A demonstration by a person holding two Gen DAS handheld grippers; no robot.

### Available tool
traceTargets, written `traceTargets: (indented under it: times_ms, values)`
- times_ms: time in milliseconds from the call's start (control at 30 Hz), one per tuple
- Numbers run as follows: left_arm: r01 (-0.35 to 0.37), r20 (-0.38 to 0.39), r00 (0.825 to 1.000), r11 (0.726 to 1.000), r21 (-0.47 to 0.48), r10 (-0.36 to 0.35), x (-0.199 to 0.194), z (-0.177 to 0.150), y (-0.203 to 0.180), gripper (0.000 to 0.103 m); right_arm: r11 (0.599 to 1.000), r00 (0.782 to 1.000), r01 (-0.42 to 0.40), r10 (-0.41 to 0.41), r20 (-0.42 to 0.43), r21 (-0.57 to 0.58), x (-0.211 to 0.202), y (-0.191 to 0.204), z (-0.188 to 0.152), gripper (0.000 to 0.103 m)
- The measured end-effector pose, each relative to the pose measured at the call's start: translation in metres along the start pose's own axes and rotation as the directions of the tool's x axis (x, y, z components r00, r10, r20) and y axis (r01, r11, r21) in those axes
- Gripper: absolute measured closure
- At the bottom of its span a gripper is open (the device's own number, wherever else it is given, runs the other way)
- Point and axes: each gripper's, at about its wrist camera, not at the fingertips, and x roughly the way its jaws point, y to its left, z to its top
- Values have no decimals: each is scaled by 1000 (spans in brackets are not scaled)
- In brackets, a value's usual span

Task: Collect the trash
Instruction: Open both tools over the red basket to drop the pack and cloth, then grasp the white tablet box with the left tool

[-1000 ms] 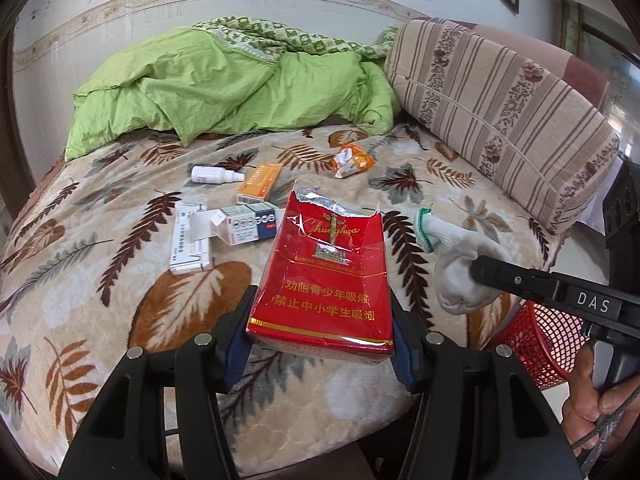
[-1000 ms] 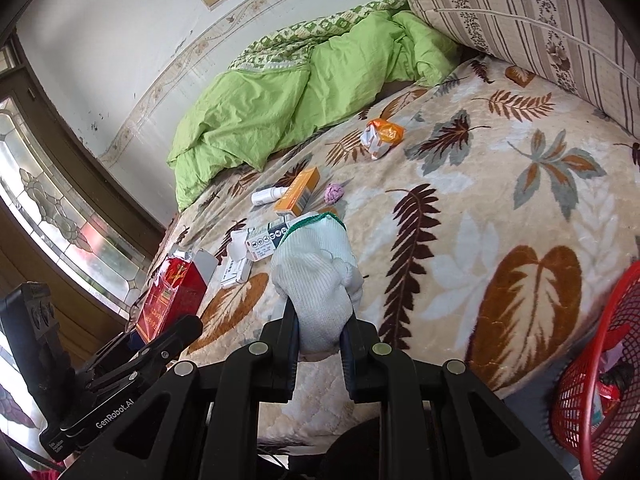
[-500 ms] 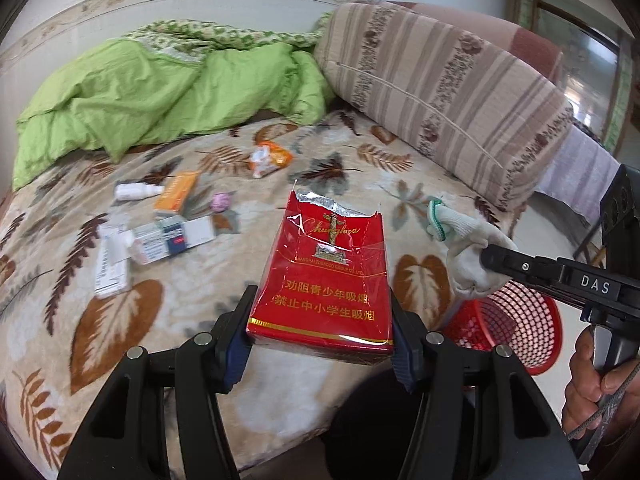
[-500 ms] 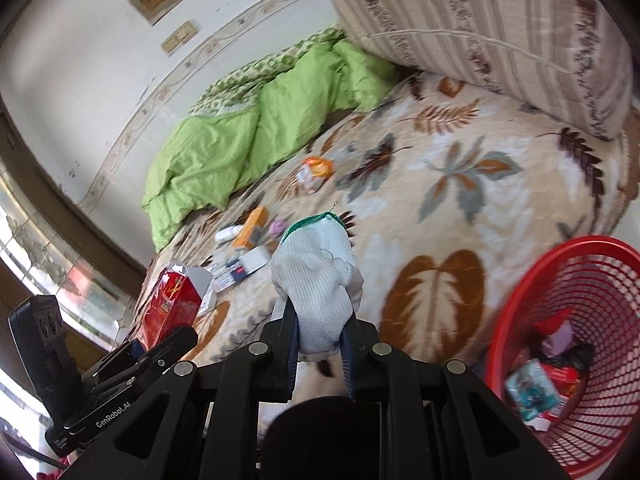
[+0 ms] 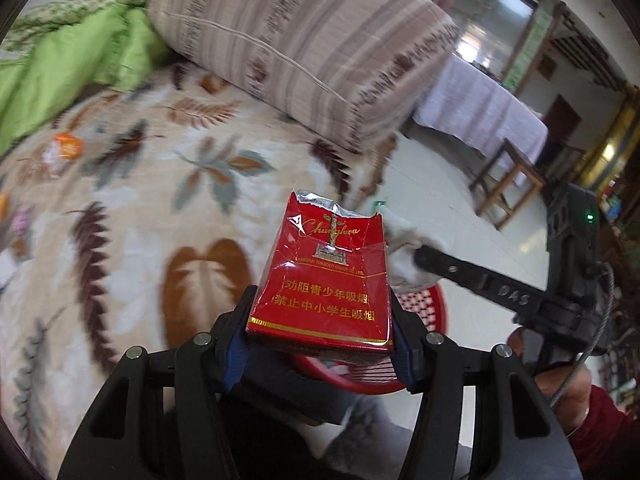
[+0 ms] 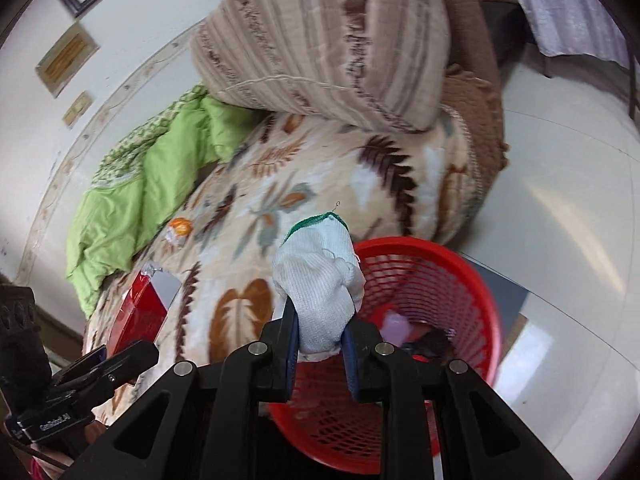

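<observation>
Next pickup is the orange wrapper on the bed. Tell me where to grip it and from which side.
Judging from both views, the wrapper lies crumpled on the blanket, apart from the quilt. Come from above and pinch its raised orange bunch, which looks like the only part standing clear of the soft surface. Details are blurred. Both tools are full: cigarette pack left, glove right.

Bright daylight, soft shadows. Motion blur smears the leaf-patterned beige bedspread [image 5: 132,216] and striped brown bolster pillow [image 6: 328,48]; glare on glossy white floor tiles [image 6: 560,208]. Fisheye corners vignette black.
</observation>
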Motion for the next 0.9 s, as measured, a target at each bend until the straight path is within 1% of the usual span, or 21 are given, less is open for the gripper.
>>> traceTargets:
  times_ms: [33,67,100,200,267,400,433,500,600,667,767,833,900]
  values:
    - [3,-20,1000,1000,7,-3,9,1,-4,43,999,1000,31,-31,-7,10,1,-7,0,76]
    - [4,-34,999,1000,11,-4,16,2,-7,42,998,999,50,-50,-16,22,2,-12,0,66]
    - [2,-40,999,1000,10,-2,20,2,-9,42,997,998,59,-59,-20,39,2,-18,0,62]
    - [6,-34,999,1000,-5,-6,17,-1,-5,41,996,998,60,-59,-7,70,-2,-30,0,62]
    - [-12,-18,1000,1000,-22,12,8,-4,3,41,996,998,58,-59,3,66,-4,-31,3,62]
    - [-59,19,998,996,-61,60,-14,-14,25,38,999,1000,24,-23,-8,46,3,-20,6,61]
    - [-91,33,995,993,-76,93,-23,-19,34,37,999,1000,10,-9,-16,34,7,-13,6,61]
    - [-121,43,991,988,-100,126,-33,-25,48,37,1000,1000,-13,13,-28,5,14,1,5,60]
    - [-185,64,979,972,-146,195,-57,-38,74,37,996,997,-61,57,-59,-63,29,35,1,60]
    - [-206,77,972,962,-181,222,-69,-45,92,37,990,992,-96,87,-87,-100,39,55,-4,60]
    - [-242,91,959,939,-245,270,-92,-57,121,37,975,984,-146,126,-127,-165,53,91,-12,60]
    - [-265,97,948,923,-281,302,-106,-65,140,37,960,974,-188,156,-162,-209,64,117,-19,60]
    - [-295,106,932,896,-333,346,-124,-76,163,37,942,962,-230,182,-201,-246,76,145,-25,60]
